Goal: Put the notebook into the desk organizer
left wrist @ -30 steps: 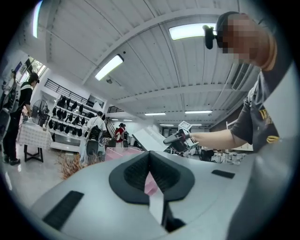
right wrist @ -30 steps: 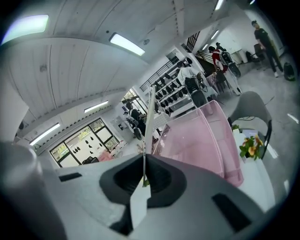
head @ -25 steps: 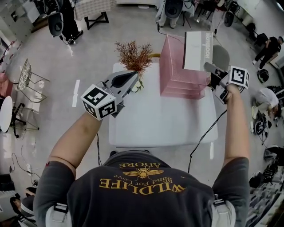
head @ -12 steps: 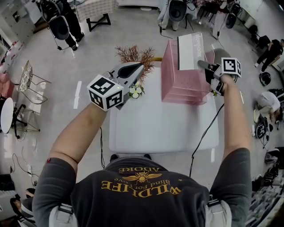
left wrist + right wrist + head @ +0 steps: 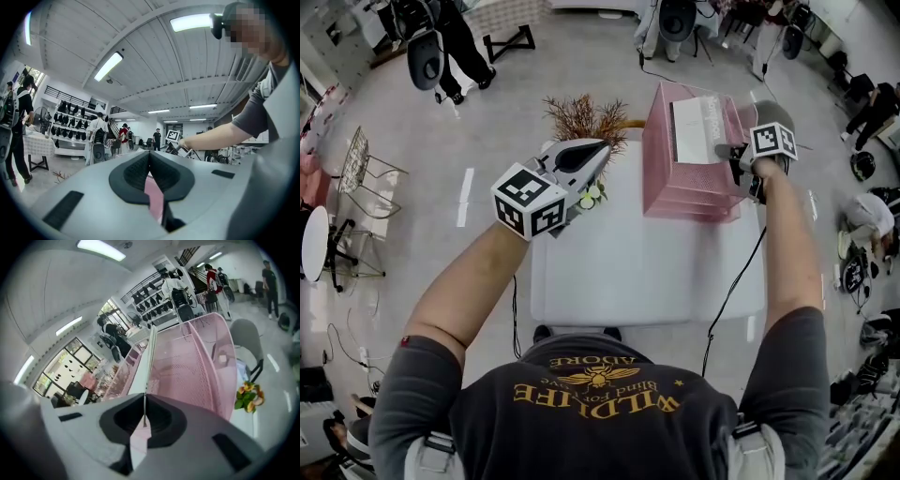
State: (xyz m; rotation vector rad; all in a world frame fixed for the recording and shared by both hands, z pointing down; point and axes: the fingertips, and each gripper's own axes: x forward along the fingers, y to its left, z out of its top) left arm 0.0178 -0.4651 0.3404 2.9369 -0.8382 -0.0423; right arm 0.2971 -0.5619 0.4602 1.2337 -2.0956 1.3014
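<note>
The white notebook (image 5: 694, 127) stands on edge inside the top of the pink mesh desk organizer (image 5: 675, 192) at the table's far right. My right gripper (image 5: 725, 150) is shut on the notebook's right edge. In the right gripper view the thin notebook (image 5: 149, 357) runs straight out from the closed jaws of the right gripper (image 5: 144, 411), with the organizer's mesh wall (image 5: 187, 362) beside it. My left gripper (image 5: 602, 150) hovers over the table's far left, shut and holding nothing. In its own view the left gripper (image 5: 150, 154) points towards the room and ceiling.
The white table (image 5: 647, 272) carries a dried plant (image 5: 581, 114) and small flowers (image 5: 592, 194) at its far left edge. A black cable (image 5: 733, 281) runs from the right gripper across the table's right side. A grey chair (image 5: 772, 112) stands behind the organizer. People and equipment ring the room.
The right gripper has carried the notebook left and down into the organizer. The left gripper has shifted slightly right and farther out.
</note>
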